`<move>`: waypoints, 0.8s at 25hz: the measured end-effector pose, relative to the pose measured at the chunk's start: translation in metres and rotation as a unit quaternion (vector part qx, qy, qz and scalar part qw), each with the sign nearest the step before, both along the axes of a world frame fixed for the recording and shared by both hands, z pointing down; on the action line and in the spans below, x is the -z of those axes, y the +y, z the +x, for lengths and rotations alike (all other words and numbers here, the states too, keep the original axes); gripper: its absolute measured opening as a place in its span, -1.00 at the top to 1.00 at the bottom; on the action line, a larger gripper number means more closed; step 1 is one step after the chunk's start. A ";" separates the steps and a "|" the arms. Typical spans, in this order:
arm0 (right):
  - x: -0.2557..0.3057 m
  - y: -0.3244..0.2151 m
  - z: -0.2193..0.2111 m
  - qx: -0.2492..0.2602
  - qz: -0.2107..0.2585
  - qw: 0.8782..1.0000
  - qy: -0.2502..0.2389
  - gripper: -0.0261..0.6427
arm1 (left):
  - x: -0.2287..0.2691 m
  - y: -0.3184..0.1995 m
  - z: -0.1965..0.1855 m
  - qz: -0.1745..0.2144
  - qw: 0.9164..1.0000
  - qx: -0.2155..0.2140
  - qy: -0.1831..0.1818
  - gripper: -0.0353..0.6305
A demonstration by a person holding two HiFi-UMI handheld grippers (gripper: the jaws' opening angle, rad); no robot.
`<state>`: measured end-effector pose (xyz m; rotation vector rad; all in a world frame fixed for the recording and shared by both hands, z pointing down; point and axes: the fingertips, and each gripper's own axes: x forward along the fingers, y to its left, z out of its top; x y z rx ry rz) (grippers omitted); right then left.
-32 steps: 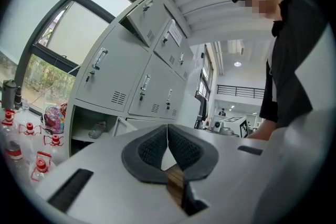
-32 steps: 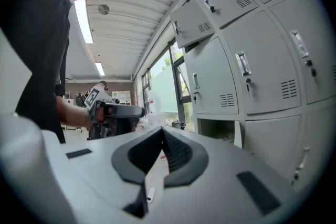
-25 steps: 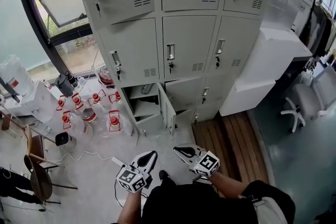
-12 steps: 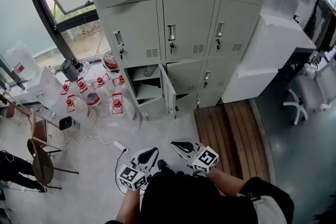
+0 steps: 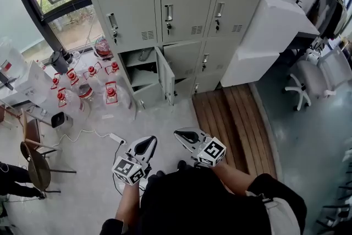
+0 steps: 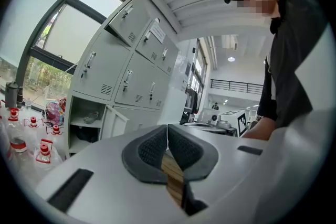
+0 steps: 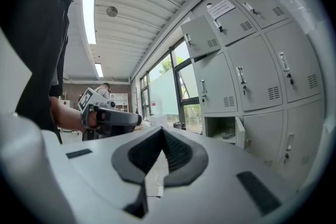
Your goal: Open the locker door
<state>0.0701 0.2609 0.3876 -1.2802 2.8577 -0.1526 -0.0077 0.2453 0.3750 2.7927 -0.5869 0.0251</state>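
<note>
The grey lockers (image 5: 176,8) stand ahead of me in the head view. One bottom-row door (image 5: 164,75) hangs open, and its compartment (image 5: 138,71) shows shelves with dark things inside. My left gripper (image 5: 146,143) and right gripper (image 5: 182,135) hover side by side over the floor, well short of the lockers. Both are shut and hold nothing. In the left gripper view the pads meet at the left gripper's tip (image 6: 167,128), with the open door (image 6: 116,122) far off. In the right gripper view the right gripper's tip (image 7: 161,131) points towards the open compartment (image 7: 221,129).
Several red-capped water bottles (image 5: 82,88) stand on the floor left of the open locker. A power strip (image 5: 115,138) with its cable lies near my left gripper. A wooden platform (image 5: 225,113) lies to the right, beside a white counter (image 5: 269,36) and an office chair (image 5: 313,80). A brown chair (image 5: 33,157) is at far left.
The lockers have slid up and left in the head view, and both grippers have shifted together, now farther from them. Both stay shut and empty. The open door has not moved.
</note>
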 end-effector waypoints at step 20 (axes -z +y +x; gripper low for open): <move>-0.010 0.020 -0.066 -0.056 0.002 0.997 0.053 0.89 | -0.019 0.018 -0.100 -0.044 0.997 -0.060 0.033 0.84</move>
